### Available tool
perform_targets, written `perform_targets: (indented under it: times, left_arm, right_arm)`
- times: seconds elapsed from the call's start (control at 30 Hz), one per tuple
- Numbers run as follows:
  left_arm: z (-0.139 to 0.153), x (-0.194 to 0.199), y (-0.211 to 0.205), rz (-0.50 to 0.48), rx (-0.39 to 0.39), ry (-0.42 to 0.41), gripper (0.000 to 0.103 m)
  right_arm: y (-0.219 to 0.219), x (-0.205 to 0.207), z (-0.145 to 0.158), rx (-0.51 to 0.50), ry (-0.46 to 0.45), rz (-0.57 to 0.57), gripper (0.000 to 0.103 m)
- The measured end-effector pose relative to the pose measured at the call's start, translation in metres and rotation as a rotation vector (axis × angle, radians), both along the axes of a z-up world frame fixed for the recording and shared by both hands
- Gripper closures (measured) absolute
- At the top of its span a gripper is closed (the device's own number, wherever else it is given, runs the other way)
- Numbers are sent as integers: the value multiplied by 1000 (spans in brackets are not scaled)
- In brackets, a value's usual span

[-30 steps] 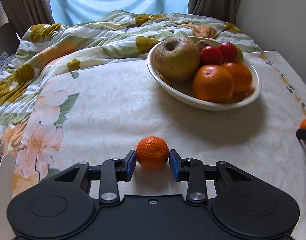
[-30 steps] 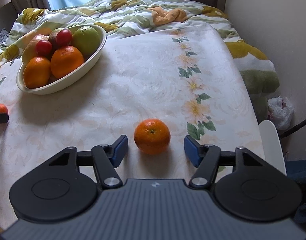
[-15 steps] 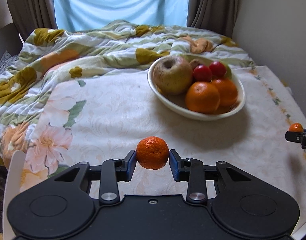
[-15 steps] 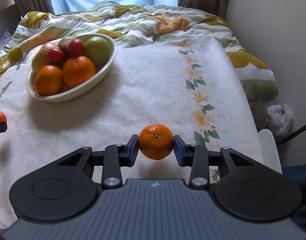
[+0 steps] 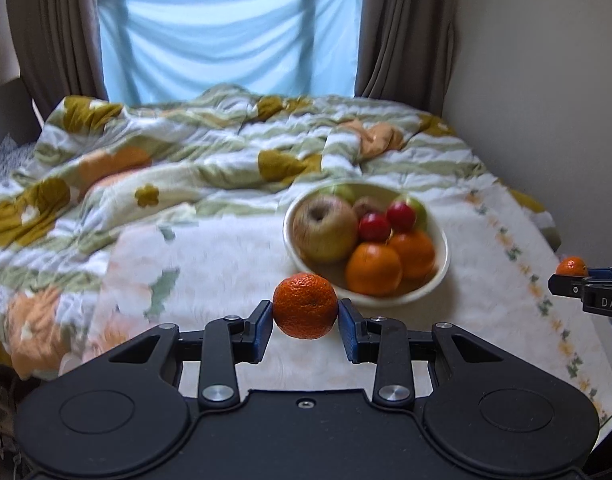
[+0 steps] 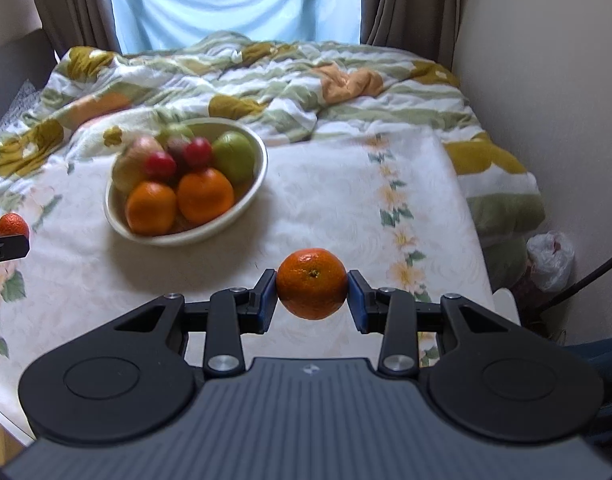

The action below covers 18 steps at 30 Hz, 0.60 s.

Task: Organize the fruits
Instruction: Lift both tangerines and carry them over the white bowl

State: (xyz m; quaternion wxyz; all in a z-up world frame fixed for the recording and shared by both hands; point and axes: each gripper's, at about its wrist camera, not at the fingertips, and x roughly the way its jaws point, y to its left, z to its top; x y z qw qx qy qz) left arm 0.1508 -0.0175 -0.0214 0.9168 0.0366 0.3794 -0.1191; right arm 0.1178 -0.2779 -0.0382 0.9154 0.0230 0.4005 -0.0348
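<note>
My left gripper (image 5: 305, 316) is shut on a small mandarin (image 5: 305, 305) and holds it above the cloth, just short of the white fruit bowl (image 5: 442, 264). My right gripper (image 6: 312, 294) is shut on an orange (image 6: 312, 288), raised above the cloth to the right of the bowl (image 6: 257, 184). The bowl holds a large apple (image 5: 326, 232), two oranges, two small red fruits and a green fruit. Each gripper shows at the edge of the other's view: the right gripper in the left wrist view (image 5: 562, 282), the left gripper in the right wrist view (image 6: 9, 240), each with its fruit.
The bowl stands on a white floral cloth (image 6: 346, 208) over a bed. A rumpled green and yellow quilt (image 5: 185, 160) lies behind it. A wall (image 6: 546, 80) runs along the right side, with a plastic bag (image 6: 550, 256) on the floor. Curtains hang at the back.
My right gripper has shut on the orange and lifted it. Both grippers have risen and pulled back from the cloth with their fruit, so the bowl looks farther away.
</note>
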Motion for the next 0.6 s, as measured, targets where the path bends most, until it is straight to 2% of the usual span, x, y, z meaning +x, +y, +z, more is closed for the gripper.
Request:
perform_targets:
  times: [0.23, 0.6]
  left_arm:
    - [26, 22, -10, -50, 4, -62, 64]
    - [36, 85, -46, -29, -7, -62, 64]
  right_arm:
    - [2, 16, 27, 10, -49, 4, 51]
    - [-6, 77, 37, 32, -67, 106, 51]
